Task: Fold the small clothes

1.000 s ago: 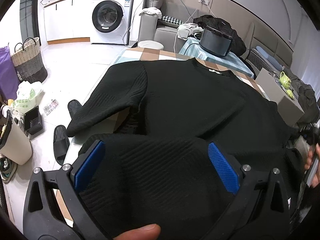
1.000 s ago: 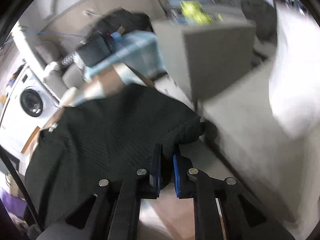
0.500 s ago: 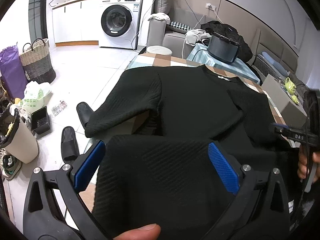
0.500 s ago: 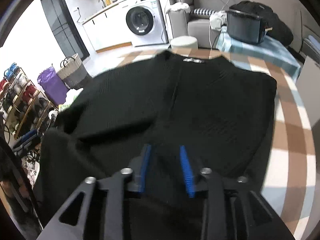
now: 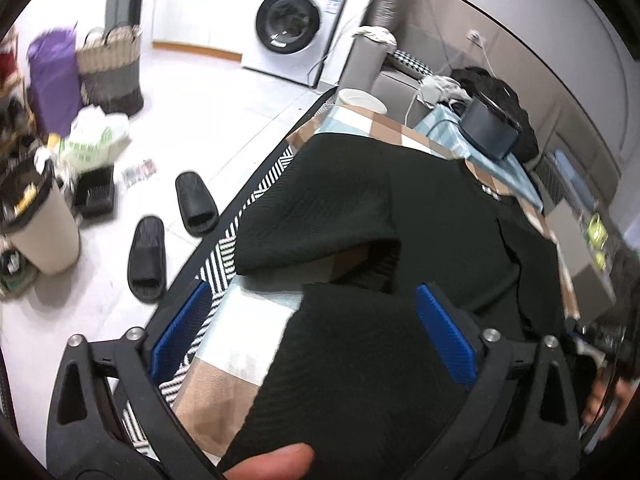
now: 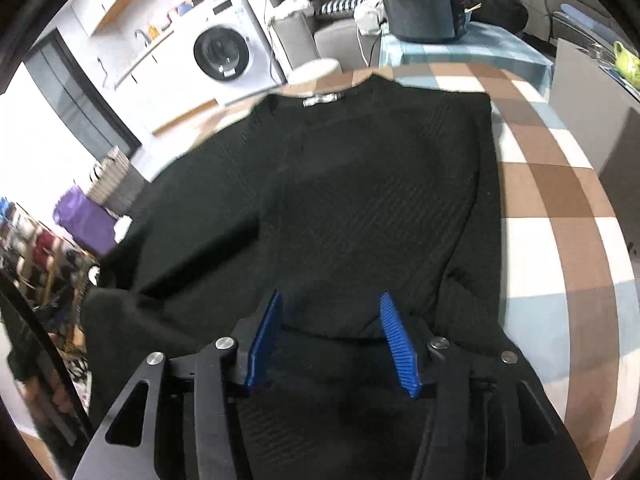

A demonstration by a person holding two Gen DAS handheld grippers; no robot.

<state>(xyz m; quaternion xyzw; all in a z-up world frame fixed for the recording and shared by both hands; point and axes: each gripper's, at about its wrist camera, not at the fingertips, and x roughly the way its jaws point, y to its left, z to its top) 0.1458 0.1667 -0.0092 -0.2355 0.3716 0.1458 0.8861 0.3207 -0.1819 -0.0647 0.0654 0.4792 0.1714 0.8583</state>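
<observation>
A black knit sweater (image 6: 360, 184) lies face down on the checked tablecloth (image 6: 560, 240), collar at the far end. Its right sleeve is folded in over the body. The left sleeve (image 5: 320, 208) lies out toward the table's left edge. My left gripper (image 5: 312, 320) hovers over the near left hem (image 5: 360, 360) with its jaws wide but closing, and the pads (image 5: 444, 332) touch nothing. My right gripper (image 6: 330, 320) is over the near middle of the sweater. Its jaws are opening, with cloth under the gap and no grip on it.
Left of the table the floor holds two black slippers (image 5: 168, 232), a beige bin (image 5: 44, 232) and a woven basket (image 5: 112, 68). A washing machine (image 5: 288, 28) stands at the back. A dark pot (image 6: 424, 12) sits on a side table, and a grey box (image 6: 592, 120) stands to the right.
The right gripper carried the right sleeve cuff in over the body and let it go, its jaws spreading. The left gripper slid left toward the table edge, so the floor now shows.
</observation>
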